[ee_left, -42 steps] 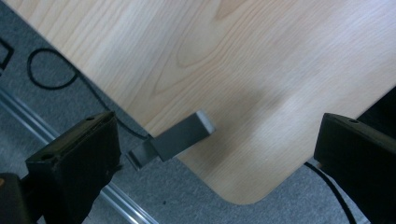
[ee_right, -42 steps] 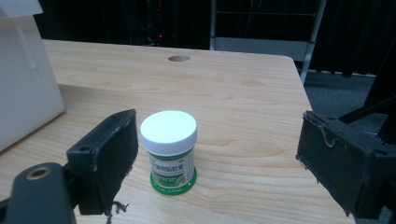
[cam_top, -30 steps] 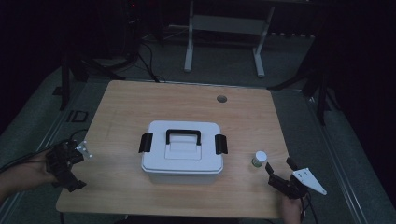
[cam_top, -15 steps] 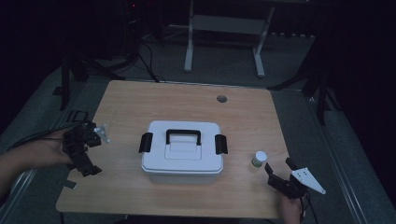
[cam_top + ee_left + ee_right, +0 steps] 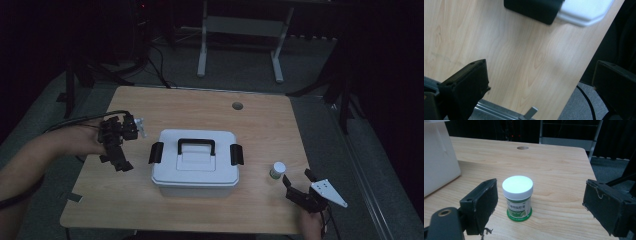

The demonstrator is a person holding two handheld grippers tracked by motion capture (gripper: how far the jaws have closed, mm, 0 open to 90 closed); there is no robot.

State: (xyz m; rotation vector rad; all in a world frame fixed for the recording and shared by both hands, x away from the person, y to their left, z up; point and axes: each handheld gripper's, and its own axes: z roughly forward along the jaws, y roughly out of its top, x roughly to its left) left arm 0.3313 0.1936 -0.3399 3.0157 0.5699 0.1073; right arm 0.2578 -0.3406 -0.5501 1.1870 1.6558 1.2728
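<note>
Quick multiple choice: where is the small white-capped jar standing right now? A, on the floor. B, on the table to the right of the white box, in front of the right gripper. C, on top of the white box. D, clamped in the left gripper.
B: the jar stands upright on the table right of the white box, untouched, ahead of the open right gripper.

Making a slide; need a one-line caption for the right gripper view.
Open right tool faces an upright white-capped, green-labelled jar on the wooden table.

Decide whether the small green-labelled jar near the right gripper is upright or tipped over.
Upright. The jar stands on its green base on the table, white cap on top, label text level.
</note>
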